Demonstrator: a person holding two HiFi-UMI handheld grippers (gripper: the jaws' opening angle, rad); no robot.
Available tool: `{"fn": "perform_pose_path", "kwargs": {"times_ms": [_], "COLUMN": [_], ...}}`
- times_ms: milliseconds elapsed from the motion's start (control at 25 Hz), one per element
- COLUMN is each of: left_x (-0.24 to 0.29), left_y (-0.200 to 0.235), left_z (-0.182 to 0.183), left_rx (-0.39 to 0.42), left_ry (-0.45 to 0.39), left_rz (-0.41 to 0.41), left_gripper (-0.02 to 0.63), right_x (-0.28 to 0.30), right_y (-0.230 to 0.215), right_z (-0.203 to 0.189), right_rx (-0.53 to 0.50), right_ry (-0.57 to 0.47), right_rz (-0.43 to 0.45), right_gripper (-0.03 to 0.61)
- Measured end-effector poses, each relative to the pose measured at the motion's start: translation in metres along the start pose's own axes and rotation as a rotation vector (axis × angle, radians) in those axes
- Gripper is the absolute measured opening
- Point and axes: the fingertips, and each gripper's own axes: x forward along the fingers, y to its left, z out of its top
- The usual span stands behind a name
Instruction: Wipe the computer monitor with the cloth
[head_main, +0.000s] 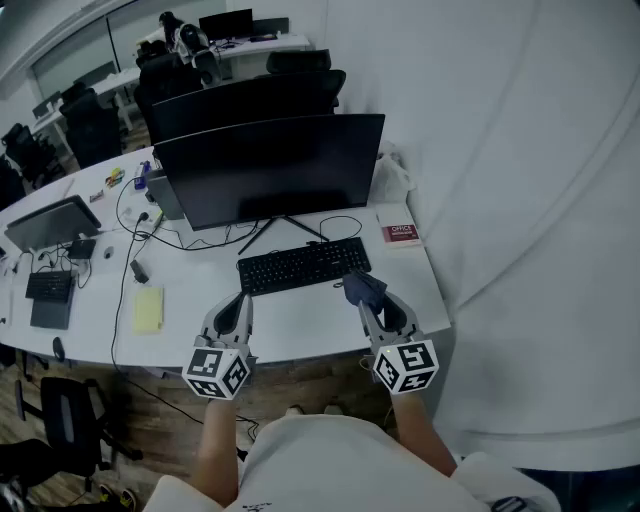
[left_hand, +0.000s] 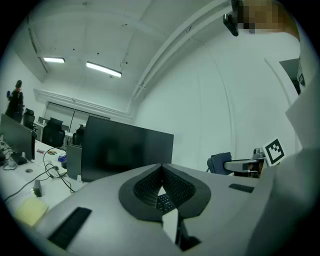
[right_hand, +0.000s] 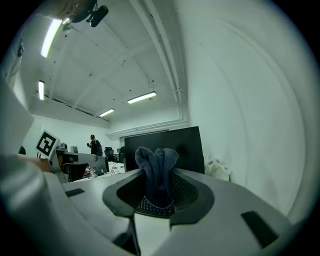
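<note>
The lower part of the cloth is hidden between the jaws of the right gripper. The print on the red book at the tabletop's right edge is too small to read.

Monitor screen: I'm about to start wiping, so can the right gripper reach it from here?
Probably yes. The right gripper, shut on the cloth, faces the monitor; only the low keyboard lies between them, and the gripper could pass above that.

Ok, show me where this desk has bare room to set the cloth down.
Bare desk runs between the keyboard and the near edge, and between the keyboard and the yellow notepad. Left of the monitor, cables and small items crowd it.
</note>
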Motion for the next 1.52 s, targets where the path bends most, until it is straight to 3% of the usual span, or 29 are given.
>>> {"fn": "perform_pose_path", "kwargs": {"times_ms": [920,1200,1520], "left_x": [-0.009,-0.024,-0.033], "left_y": [0.031,0.034,0.042], "left_z": [-0.009,-0.019,-0.034], "left_rx": [-0.007,-0.004,-0.022], "left_ry": [0.008,0.028,0.048], "left_rz": [-0.060,-0.116,-0.123], "left_gripper": [0.011,0.011,0.011], "right_x": [0.010,0.004,0.000], "right_y": [0.025,0.035,0.035], "right_z": [-0.013,-0.027,-0.040], "right_rx": [0.038,0.059,0.075], "right_ry": [0.008,0.013,0.035], "right_rz": [-0.020,-0.052,-0.092], "right_gripper": [0.144,0.144,0.144]}}
